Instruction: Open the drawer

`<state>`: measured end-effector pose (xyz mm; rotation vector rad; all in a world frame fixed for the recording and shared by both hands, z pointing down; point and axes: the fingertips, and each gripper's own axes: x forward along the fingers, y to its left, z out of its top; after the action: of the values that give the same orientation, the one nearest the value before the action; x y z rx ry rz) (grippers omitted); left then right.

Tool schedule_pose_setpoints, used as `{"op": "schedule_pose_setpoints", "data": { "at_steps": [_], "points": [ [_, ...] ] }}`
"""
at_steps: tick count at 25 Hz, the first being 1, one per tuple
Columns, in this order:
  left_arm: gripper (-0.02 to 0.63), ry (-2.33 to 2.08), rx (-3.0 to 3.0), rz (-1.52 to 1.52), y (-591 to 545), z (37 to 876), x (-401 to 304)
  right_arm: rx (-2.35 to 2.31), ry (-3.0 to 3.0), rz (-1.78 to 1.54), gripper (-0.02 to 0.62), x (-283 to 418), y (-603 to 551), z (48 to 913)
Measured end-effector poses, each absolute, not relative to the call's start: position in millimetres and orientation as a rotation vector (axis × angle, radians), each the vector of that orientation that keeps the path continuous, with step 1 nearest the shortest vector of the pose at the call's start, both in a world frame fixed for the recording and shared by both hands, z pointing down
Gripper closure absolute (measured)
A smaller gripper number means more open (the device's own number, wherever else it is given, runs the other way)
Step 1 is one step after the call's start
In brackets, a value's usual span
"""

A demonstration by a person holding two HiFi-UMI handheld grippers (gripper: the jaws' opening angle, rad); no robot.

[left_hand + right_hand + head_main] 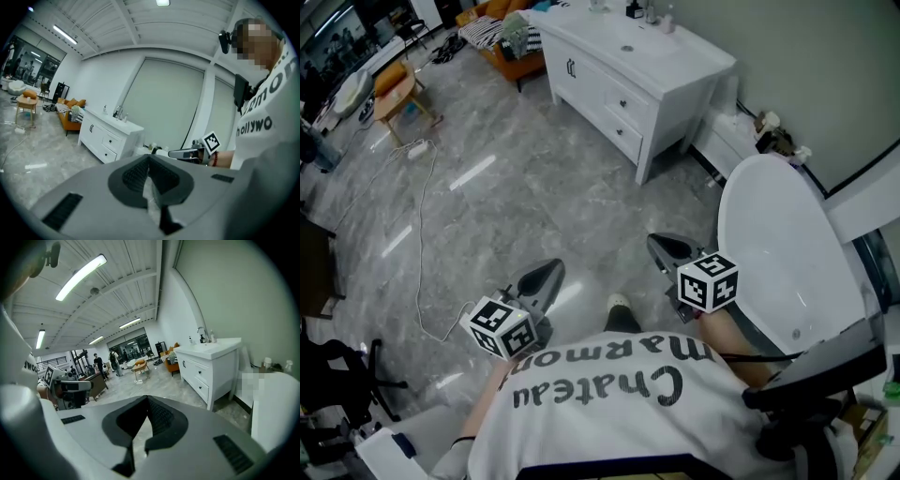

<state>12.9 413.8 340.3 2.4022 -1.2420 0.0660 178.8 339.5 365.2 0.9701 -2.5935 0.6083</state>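
A white cabinet (623, 70) stands against the far wall, with two drawers (625, 120) stacked at its right end and a door to their left. It also shows in the left gripper view (110, 138) and the right gripper view (206, 369). My left gripper (551, 270) and right gripper (660, 244) hover over the floor close to my body, well short of the cabinet. Both are shut with nothing between their jaws, as seen at the left gripper (149, 158) and the right gripper (147, 400).
A large white rounded tub (783, 258) lies close on the right. A white cable (420, 239) runs across the grey marble floor. An orange sofa (502, 47) and a small wooden table (394, 94) sit far left; a black chair (337, 375) is near left.
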Motion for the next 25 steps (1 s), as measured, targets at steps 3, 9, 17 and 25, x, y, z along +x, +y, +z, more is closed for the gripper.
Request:
{"op": "schedule_pose_setpoints", "data": {
  "at_steps": [3,9,17,25],
  "points": [
    [0.598,-1.242,2.345,0.029,386,347,13,0.983,-2.557,0.637,0.584,189,313,374],
    [0.598,-1.258,2.277,-0.010,336,353,14,0.975,-2.521,0.674,0.584,198,260,384],
    [0.598,-1.278,2.349,0.083,284,351,24,0.944,-2.517,0.646,0.584,199,204,385],
    [0.598,-1.283,2.335,0.079,249,356,26,0.948,-2.508,0.645,0.584,203,166,393]
  ]
}}
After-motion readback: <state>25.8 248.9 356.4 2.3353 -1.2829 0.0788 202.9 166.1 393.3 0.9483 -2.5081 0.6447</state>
